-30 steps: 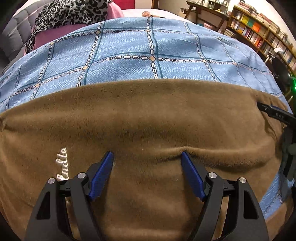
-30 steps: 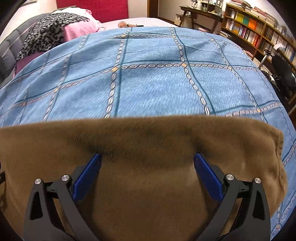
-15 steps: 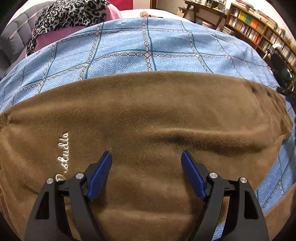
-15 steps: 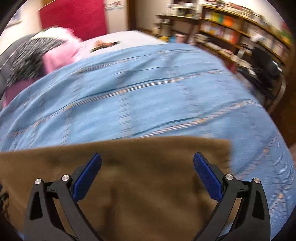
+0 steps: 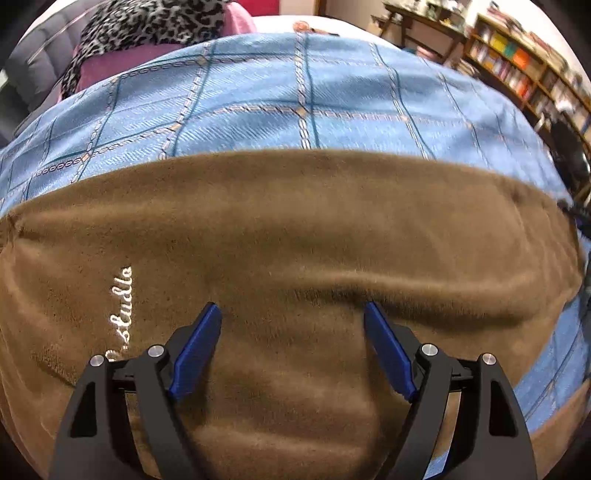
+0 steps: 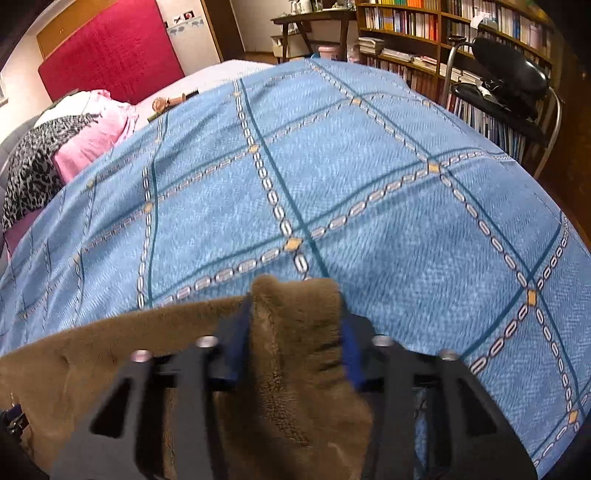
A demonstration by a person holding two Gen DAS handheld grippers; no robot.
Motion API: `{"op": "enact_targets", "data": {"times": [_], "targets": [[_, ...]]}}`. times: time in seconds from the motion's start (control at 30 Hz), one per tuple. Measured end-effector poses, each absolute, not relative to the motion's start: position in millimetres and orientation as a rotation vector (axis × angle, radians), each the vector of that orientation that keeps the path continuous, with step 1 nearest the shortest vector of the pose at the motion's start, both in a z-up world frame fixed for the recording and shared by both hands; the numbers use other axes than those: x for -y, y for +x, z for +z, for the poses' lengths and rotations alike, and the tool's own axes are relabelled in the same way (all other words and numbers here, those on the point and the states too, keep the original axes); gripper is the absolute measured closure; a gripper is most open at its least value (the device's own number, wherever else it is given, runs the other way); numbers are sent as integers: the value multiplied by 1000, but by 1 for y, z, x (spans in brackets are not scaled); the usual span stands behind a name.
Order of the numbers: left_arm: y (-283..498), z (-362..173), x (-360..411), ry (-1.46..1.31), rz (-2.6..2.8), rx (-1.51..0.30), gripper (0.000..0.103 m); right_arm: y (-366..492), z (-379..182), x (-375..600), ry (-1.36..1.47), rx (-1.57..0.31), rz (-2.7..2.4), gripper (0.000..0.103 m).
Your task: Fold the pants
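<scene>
The brown fleece pants (image 5: 295, 229) lie flat across the blue patterned bedspread (image 5: 303, 103), with white embroidered lettering (image 5: 120, 310) at the left. My left gripper (image 5: 291, 332) is open, its blue fingers (image 5: 195, 347) just above the fabric near its front part. In the right wrist view my right gripper (image 6: 295, 332) is shut on a bunched end of the pants (image 6: 295, 354), which stands up between the fingers over the bedspread (image 6: 332, 177).
Pink and leopard-print bedding (image 6: 74, 140) lies at the far left by a red headboard (image 6: 107, 48). Bookshelves (image 6: 461, 33) and a black chair (image 6: 506, 81) stand at the right beside the bed edge. A small object (image 6: 166, 103) lies near the pillows.
My right gripper swung to the right end of the pants and closed on the fabric there. My left gripper stayed open and drew back slightly over the pants.
</scene>
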State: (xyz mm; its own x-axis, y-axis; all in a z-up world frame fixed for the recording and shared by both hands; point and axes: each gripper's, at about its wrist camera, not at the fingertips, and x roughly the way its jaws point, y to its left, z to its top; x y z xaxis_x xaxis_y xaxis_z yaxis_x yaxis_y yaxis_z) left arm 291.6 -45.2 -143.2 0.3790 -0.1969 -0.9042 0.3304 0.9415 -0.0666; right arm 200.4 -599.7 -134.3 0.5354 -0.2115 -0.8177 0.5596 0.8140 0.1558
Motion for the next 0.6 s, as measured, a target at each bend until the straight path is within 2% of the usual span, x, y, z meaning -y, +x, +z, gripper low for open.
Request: {"op": "enact_targets", "data": {"times": [0.2,0.3,0.37,0.43,0.6], "targets": [[313,-155,54,139,-295,-1149,21,221,-142,595,312,-926,-549,69],[313,-161,59,188,-295,-1120,19,223,-146,594,277,-934,-559,64],[314,-159,57,176,-293,-1125,19,220,-141,595,282,-943,-558,47],[314,-156,53,142,-292,-1132,19,206,-132,598,314,-931,-552,37],[288,-134,54,110,-325,-1095,20,134,-90,592,328,-872,-484,31]]}}
